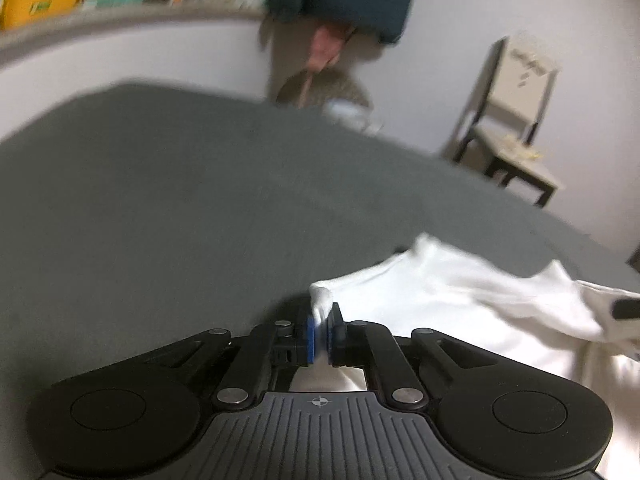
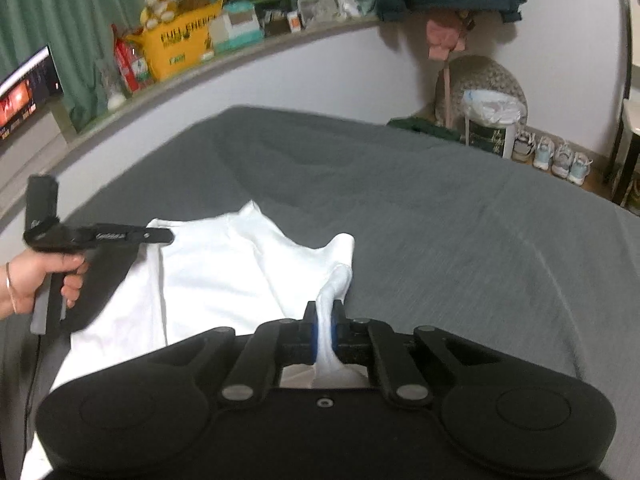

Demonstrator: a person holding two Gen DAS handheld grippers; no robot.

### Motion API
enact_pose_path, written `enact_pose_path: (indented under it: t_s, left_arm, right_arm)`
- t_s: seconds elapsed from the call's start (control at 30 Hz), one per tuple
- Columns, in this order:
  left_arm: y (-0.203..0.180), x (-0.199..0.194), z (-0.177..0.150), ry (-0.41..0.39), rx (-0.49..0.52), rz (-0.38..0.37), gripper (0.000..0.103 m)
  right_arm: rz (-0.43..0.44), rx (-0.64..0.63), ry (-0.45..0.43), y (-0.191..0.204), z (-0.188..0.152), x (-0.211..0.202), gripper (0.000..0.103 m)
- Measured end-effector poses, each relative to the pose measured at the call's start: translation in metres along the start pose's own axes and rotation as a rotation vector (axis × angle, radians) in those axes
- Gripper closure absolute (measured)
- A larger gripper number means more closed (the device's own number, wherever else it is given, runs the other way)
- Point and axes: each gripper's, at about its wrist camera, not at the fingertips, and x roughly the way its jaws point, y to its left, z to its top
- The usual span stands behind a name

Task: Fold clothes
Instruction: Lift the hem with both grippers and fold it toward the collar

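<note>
While both grips are on: the fold is at its pick-up step, with the cloth pinched but not yet carried.
Left gripper [image 1: 319,334]: jaws together, clamped on a small bunched corner of the white garment [image 1: 460,300], low centre of the left wrist view.
Right gripper [image 2: 325,332]: jaws together on a gathered strip of the same garment [image 2: 224,268], low centre of the right wrist view; the strip runs up between the blue pads.
Garment's place: spread on the grey bed [image 2: 420,208], lower left of the right wrist view, partly rumpled.
Next move, as I judge it: lift both corners evenly, keeping the cloth taut between them, and lay it over.
Edges: far bed edge meets the white wall [image 2: 304,76]; the right edge drops toward the shoes [image 2: 552,156] and a chair [image 1: 516,120].
Open room: broad bare bed beyond and to the right of the garment.
</note>
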Motion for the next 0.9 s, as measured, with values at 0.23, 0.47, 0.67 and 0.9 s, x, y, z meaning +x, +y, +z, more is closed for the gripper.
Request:
enact_pose_path:
  t_s: [0.23, 0.47, 0.67, 0.9]
  left_arm:
    - [-0.007, -0.105, -0.022, -0.232, 0.208, -0.112, 0.098]
    - [-0.02, -0.21, -0.114, -0.252, 0.559, -0.197, 0.097]
    - [-0.027, -0.229, -0.169, -0.104, 0.61, -0.165, 0.095]
    - [-0.055, -0.252, -0.175, -0.186, 0.776, -0.008, 0.0]
  right_arm:
    - [0.094, -0.045, -0.156, 0.015, -0.026, -0.064, 0.097]
    - [0.119, -0.051, -0.143, 0.029, -0.099, -0.123, 0.097]
    - [-0.088, 0.007, 0.007, 0.051, -0.137, -0.103, 0.081]
    - [-0.177, -0.258, -0.02, 0.114, -0.129, -0.114, 0.046]
